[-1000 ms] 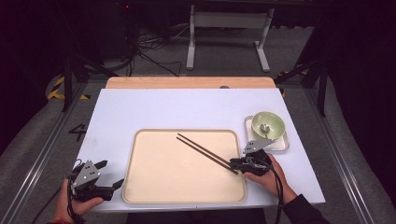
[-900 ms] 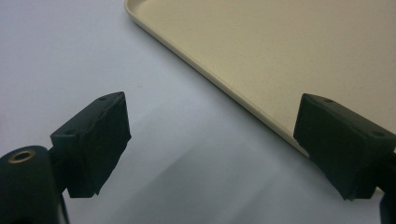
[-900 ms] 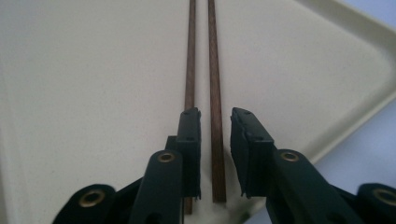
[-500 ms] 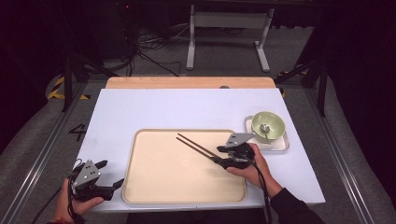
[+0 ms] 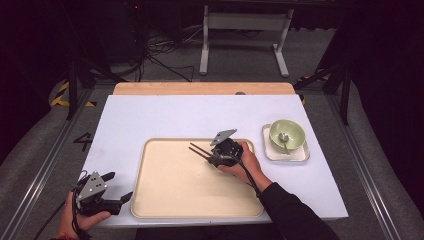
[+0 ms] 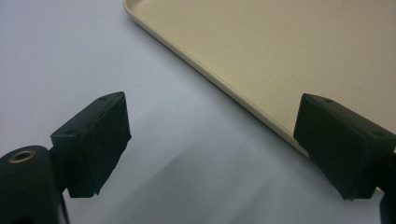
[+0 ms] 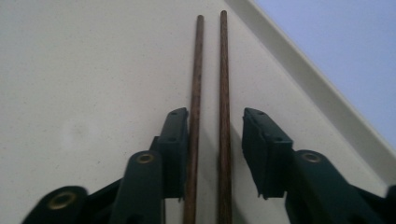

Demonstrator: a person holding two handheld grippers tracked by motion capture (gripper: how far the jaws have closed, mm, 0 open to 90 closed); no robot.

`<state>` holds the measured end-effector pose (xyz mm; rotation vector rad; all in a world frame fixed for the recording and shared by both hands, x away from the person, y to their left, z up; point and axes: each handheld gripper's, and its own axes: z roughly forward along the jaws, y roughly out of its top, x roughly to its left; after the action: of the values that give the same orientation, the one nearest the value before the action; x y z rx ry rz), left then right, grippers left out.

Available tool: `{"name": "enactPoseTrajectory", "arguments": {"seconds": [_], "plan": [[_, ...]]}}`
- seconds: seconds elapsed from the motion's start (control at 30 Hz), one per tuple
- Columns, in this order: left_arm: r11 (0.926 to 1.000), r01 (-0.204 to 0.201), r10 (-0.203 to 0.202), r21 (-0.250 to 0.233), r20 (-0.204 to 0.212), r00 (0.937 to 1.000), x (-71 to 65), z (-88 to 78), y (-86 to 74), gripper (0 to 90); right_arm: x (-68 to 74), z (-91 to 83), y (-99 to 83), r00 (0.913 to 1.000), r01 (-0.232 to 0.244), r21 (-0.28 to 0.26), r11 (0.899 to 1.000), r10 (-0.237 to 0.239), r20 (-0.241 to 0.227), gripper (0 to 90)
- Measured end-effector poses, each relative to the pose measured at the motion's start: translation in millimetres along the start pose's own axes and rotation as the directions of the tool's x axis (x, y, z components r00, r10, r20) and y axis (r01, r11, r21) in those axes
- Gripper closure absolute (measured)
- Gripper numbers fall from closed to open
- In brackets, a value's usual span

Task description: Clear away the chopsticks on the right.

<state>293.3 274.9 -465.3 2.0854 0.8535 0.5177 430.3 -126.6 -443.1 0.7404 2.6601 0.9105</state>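
Two dark wooden chopsticks (image 5: 199, 150) (image 7: 197, 70) lie side by side on the beige tray (image 5: 175, 195) (image 7: 93, 70), near its far edge. My right gripper (image 5: 212, 159) (image 7: 215, 116) straddles them and points along them. Its jaws have just been closing, with both sticks between them. The left pad touches the left stick, while a gap remains between the right pad and the right stick. My left gripper (image 5: 119, 187) (image 6: 212, 135) rests open at the table's near left corner, just off the tray's corner (image 6: 280, 46), with nothing between its jaws.
A green bowl (image 5: 287, 132) with a small utensil in it sits on a small white tray (image 5: 300, 156) to the right of the beige tray. The white tabletop (image 5: 175, 117) ends at a wooden strip (image 5: 200, 88) at the back.
My right hand has slid up and to the left along the chopsticks, from their near right end toward the tray's far edge. The chopsticks and my left gripper have stayed put.
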Motion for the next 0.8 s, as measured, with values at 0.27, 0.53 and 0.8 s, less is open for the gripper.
{"name": "enactPoseTrajectory", "arguments": {"seconds": [0.27, 0.53, 0.8], "plan": [[1.0, 0.0, 0.0, -0.003, 0.004, 1.0, 0.1, 0.1, -0.4, 11.7, -8.3, -10.4, -15.5, 0.9948, -0.101, -0.019, 0.995, 0.101, -0.01, 79.8], [1.0, 0.002, -0.002, -0.008, -0.005, 1.0, -0.3, -0.5, 0.1, 11.8, -4.3, -27.5, -38.3, 0.9884, -0.146, -0.038, 0.989, 0.147, 0.038, 77.8], [1.0, 0.002, -0.002, -0.005, -0.007, 1.0, -0.8, -0.6, 0.2, 11.8, -4.8, -47.6, -62.5, 0.975, -0.205, -0.048, 0.978, 0.208, 0.077, 75.3]]}}
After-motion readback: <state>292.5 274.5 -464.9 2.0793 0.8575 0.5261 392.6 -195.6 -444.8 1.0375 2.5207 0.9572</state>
